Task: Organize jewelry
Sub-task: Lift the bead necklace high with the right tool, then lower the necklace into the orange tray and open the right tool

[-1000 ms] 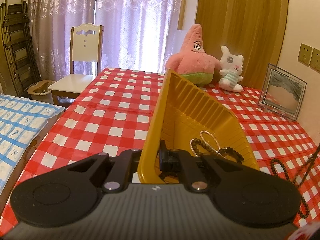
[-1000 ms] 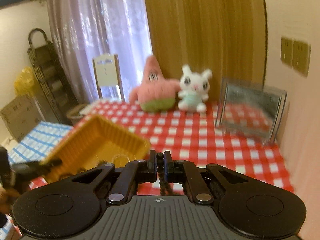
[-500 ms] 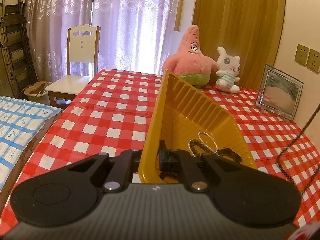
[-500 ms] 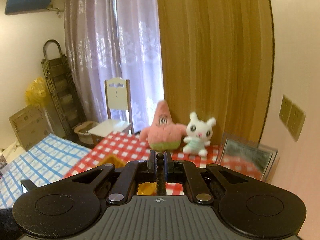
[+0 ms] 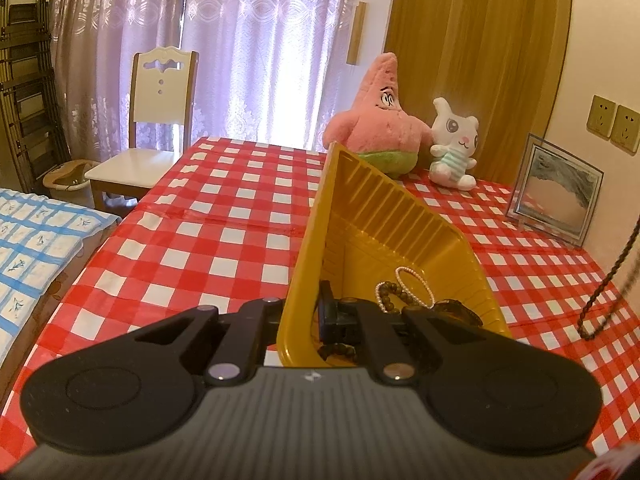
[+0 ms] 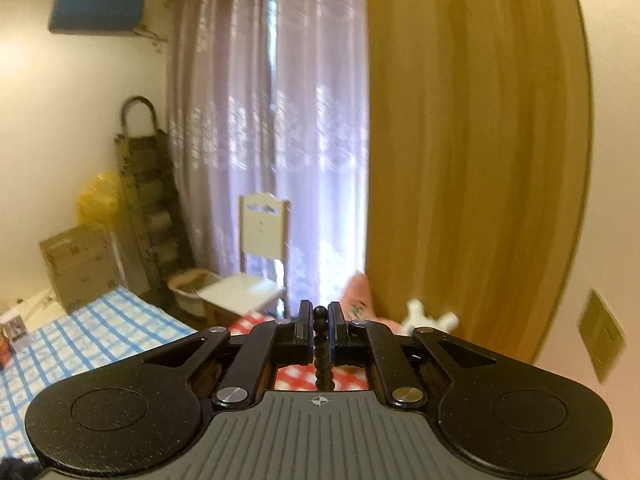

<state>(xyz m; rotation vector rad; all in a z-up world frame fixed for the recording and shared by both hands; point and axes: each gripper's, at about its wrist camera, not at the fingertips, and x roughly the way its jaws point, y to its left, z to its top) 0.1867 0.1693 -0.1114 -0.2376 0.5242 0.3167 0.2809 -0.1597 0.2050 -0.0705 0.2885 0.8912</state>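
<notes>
Lifting: I raised the right gripper (image 6: 319, 334) well above the table (image 5: 224, 240), its jaws clenched on a dark bead necklace (image 6: 322, 354) that ran down between the pads.
Change since a second ago: my right view had the yellow tray (image 5: 384, 216) and the checked cloth close below; at this moment it showed mostly curtain (image 6: 272, 128), wall and a chair (image 6: 262, 256), with only a sliver of cloth under the jaws. In the left view the strand had lain coiled on the cloth right of the tray; by this frame it hung free there as a taut, slightly blurred loop (image 5: 600, 296), its bottom still low, close to the cloth.
Left gripper: my left gripper (image 5: 308, 312) kept its place, jaws clamped on the tray's near wall, and the tray stood tipped up on that grip, its far corner pointing toward the pink star plush (image 5: 380, 128).
Inside the tray: a white pearl bracelet (image 5: 414, 284) and dark bead bracelets (image 5: 394, 294) lay bunched at the near, low end, just beyond my fingers.
Necklace relative to tray: right of it and outside it, well clear of the rim.
Meaning for the task: I judged the pick-up done and the carry begun; the strand was not yet in the tray.
Next need: I reckoned on swinging the necklace left over the tray's open side and lowering before letting go.
Risk: the long loop could swing and catch the rim.
</notes>
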